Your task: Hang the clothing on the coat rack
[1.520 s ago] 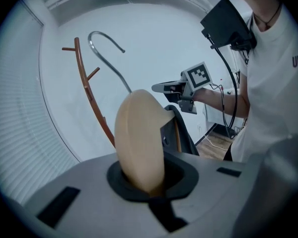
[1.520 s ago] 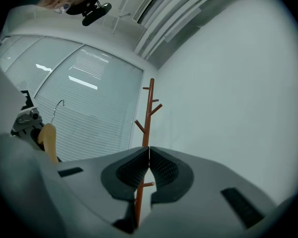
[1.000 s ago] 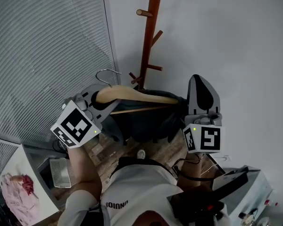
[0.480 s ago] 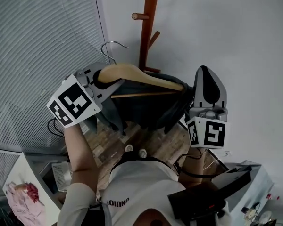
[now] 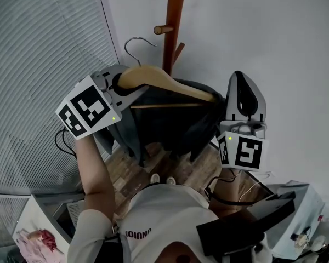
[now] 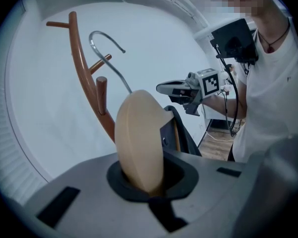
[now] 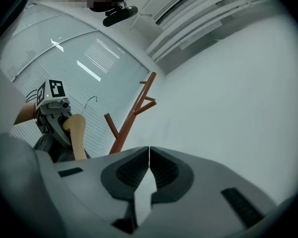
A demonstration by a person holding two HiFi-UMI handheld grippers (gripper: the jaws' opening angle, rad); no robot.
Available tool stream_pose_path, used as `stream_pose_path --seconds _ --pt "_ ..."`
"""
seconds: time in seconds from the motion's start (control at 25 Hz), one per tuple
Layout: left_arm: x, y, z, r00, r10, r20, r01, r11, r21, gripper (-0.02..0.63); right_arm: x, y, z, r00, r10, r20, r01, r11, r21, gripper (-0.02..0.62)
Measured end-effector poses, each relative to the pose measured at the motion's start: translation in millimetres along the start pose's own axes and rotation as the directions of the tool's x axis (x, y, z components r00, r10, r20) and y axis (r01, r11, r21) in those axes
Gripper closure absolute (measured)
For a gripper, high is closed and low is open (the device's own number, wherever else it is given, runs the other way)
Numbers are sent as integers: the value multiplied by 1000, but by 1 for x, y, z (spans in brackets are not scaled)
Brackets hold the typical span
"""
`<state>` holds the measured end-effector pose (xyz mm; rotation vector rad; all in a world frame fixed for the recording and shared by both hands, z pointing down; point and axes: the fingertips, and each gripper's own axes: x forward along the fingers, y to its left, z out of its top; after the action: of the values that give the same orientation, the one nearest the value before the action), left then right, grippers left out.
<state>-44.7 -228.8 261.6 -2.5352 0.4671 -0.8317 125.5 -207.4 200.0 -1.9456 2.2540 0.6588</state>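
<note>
A wooden hanger (image 5: 170, 85) with a metal hook (image 5: 138, 44) carries a dark garment (image 5: 172, 122). My left gripper (image 5: 120, 84) is shut on the hanger's left end (image 6: 139, 143) and holds it up beside the brown coat rack (image 5: 172, 21). The hook (image 6: 105, 43) sits just left of a short peg (image 5: 163, 29) without touching it. My right gripper (image 5: 240, 81) stands just right of the hanger's other end. Its jaws (image 7: 149, 156) are shut with nothing between them. From the right gripper view, the rack (image 7: 131, 114) stands ahead and the hanger (image 7: 78, 132) is at the left.
Window blinds (image 5: 38, 59) fill the left side and a white wall (image 5: 285, 48) stands behind the rack. Below are a wooden floor (image 5: 172, 166), a white desk with pink cloth (image 5: 35, 240) at lower left, and a pale cabinet (image 5: 301, 212) at lower right.
Both grippers have risen with the hanger and garment. The hook has moved up and closer to the rack's peg.
</note>
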Motion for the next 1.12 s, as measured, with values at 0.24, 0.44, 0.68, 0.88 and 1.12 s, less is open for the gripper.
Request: stream_pose_path --seconds 0.24,0.44,0.68,0.88,1.12 --pt "10 10 7 999 -45 12 44 998 34 587 4 -8 2 999 -42 1 42 999 -20 574" --pt "18 21 15 996 -79 31 77 995 56 588 12 -14 3 998 -64 -2 64 997 -32 574" --pt "23 24 16 994 -97 43 94 993 67 587 13 -14 4 997 -81 -1 81 995 -56 574" --pt "25 24 14 992 -119 41 116 991 71 588 13 -14 4 996 -90 -4 90 994 -61 574" --pt "31 24 12 989 -141 37 139 988 72 587 14 -17 1 995 -100 -15 98 993 -63 574"
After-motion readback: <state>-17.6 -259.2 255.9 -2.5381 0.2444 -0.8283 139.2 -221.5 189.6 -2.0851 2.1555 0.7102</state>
